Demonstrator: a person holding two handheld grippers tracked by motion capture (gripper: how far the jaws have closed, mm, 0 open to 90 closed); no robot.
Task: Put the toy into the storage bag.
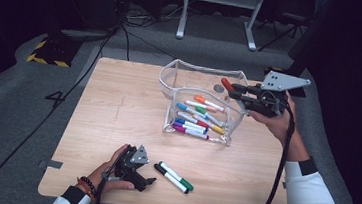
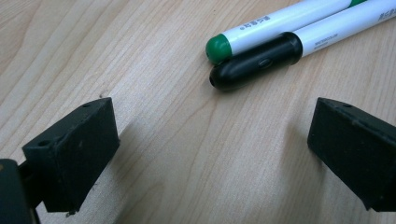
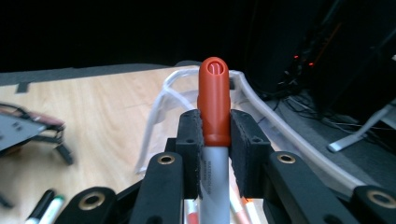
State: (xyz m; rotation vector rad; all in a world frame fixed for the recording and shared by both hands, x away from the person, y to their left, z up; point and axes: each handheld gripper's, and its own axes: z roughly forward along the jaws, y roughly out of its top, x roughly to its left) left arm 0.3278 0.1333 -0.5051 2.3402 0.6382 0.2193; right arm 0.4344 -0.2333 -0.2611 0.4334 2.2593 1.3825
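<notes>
Fingers of my right gripper are clenched on a red-capped marker, held above the clear pouch. My left gripper rests released on the tabletop, near the green marker and black marker.

Lower barrel of the red-capped marker hidden between the fingers, its print unreadable.

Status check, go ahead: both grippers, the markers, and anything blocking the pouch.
Right gripper shut on red marker, held above clear pouch. Left gripper open on table, green marker and black marker just ahead. Pouch mouth unobstructed.
</notes>
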